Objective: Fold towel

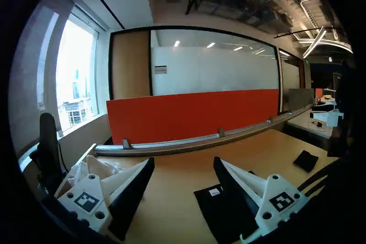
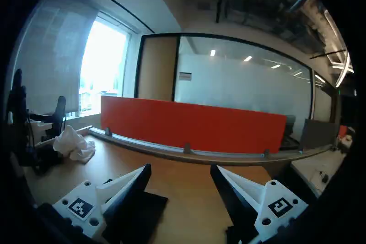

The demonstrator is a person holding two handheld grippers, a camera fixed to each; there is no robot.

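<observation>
- The left gripper (image 1: 183, 161) is spread wide and holds nothing, poised above the wooden desk (image 1: 174, 207).
- The black towel (image 1: 207, 205) lies flat on the desk at its 5 o'clock, partly beneath one finger.
- A crumpled white cloth (image 1: 103, 167) sits at its 9 o'clock, and a small black bundle (image 1: 305, 160) at 3 o'clock.
- The right gripper (image 2: 180, 168) is likewise wide apart and empty, with the black towel at its 7 o'clock.

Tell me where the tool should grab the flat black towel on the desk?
Probably the corner beside its white tag, from above. The flat black cloth towel lies spread thin on the light wooden desk, so nothing sticks up; a corner pinches and lifts easiest.
</observation>
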